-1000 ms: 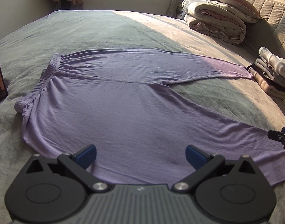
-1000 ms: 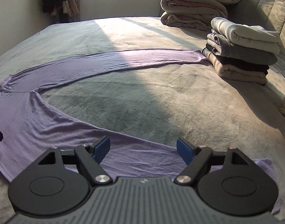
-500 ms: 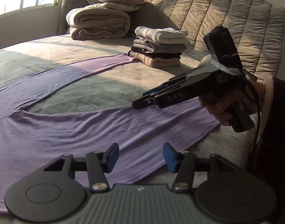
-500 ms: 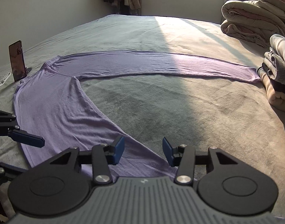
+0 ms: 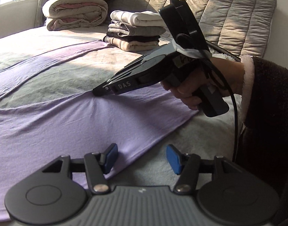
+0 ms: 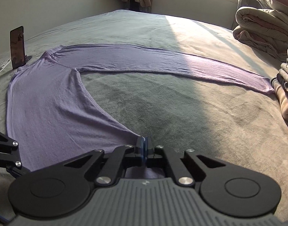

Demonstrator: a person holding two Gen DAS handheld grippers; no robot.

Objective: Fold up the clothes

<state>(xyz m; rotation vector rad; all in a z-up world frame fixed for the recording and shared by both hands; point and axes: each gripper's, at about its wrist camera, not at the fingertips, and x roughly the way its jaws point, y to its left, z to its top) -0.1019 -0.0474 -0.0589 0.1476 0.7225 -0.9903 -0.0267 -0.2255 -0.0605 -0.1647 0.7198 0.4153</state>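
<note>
Two grippers work one lilac knit trouser leg near the bed's near edge.

Blue pads of the right gripper [image 6: 144,145] are pressed together on the inner hem edge of the thin lilac knit trousers [image 6: 55,105], and the cloth puckers toward the pinch. The left gripper [image 5: 141,157] has its jaws apart and opening, over the leg's cuff corner, with no cloth pinched. The trousers lie flat on the grey-green plush bed cover [image 6: 162,101], waistband toward the left edge, the far leg reaching a stack of folded clothes [image 5: 136,33] by the quilted grey headboard [image 5: 228,9]. A rolled beige duvet [image 6: 264,30] sits beyond; a phone [image 6: 17,47] stands propped at the left edge.
</note>
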